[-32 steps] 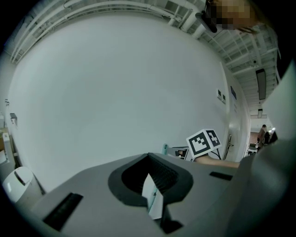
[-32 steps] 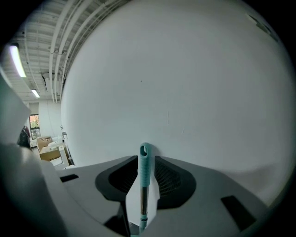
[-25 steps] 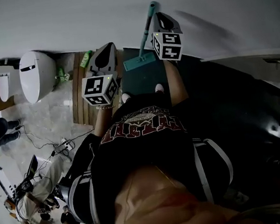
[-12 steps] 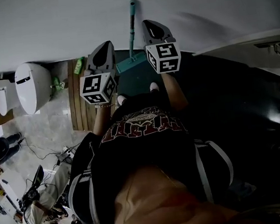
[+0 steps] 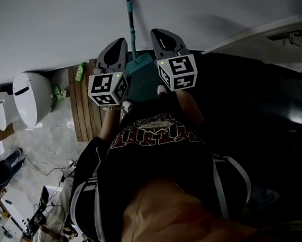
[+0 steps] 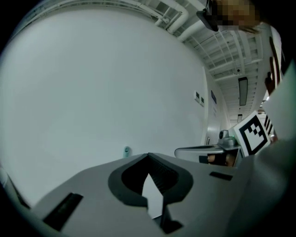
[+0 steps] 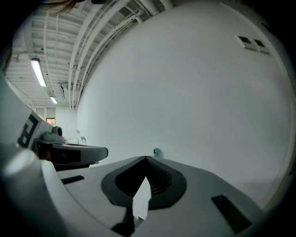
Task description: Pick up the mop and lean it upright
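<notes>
- Far left, the toilet (image 5: 31,94) and the wooden slat board (image 5: 83,105), with a green bottle (image 5: 81,71) at its far end, sit by the wall (image 5: 36,28). None of that is part of my job.
- My left gripper (image 5: 117,45) is closed and empty. In its own view the jaws meet at the tip with nothing between them. It hangs just left of the mop, not touching it.
- The mop (image 5: 131,24) stands between my two grippers. Its handle runs straight up the wall and its teal head (image 5: 141,65) is down at the wall's foot.
- A second ago the handle slanted off to the right, close beside my right gripper. Half a second ago it was nearly straight. Now it looks upright, about midway between both tools.
- In the gripper views only the handle's teal top (image 6: 126,151) shows, small against bare wall and well past the jaw tips.
- My right gripper (image 5: 160,36) is closed too, with nothing in it. It sits just right of the handle and clear of it.
- Further right, the dark mat (image 5: 234,99) spreads across the floor.
- As I judge it, the mop is leaning on its own, so the lean is made. What is left is to back away without brushing the handle and to watch that the head does not slide.
</notes>
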